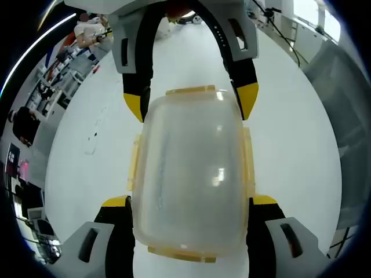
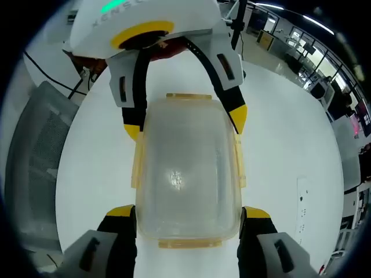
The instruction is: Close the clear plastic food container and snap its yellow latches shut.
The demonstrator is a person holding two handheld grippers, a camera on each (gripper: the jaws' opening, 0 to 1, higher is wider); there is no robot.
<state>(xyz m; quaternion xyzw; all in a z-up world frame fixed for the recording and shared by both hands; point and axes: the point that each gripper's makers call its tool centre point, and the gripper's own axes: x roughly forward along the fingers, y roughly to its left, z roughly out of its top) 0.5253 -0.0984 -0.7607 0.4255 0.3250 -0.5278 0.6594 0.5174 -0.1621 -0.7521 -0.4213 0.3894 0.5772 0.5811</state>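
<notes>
The clear plastic food container point(image 1: 191, 174) lies on the white table point(image 1: 87, 174) with its lid on. Yellow latches point(image 1: 190, 91) show along all its edges, and the end ones stick out from the rim. My left gripper point(image 1: 189, 201) is open, its yellow-tipped jaws straddling the near end of the container. My right gripper point(image 1: 191, 101) faces it from the far end, open too, with a tip by each corner. The right gripper view has the same container point(image 2: 188, 174), my right gripper point(image 2: 188, 212) at its near end and my left gripper point(image 2: 185, 124) opposite.
A grey mesh chair back point(image 2: 35, 162) stands by the table edge, also seen as the chair point(image 1: 342, 116). Cables point(image 2: 75, 87) trail at the table's end. Shelves and people point(image 1: 35, 116) are in the background. Bare tabletop lies on both sides of the container.
</notes>
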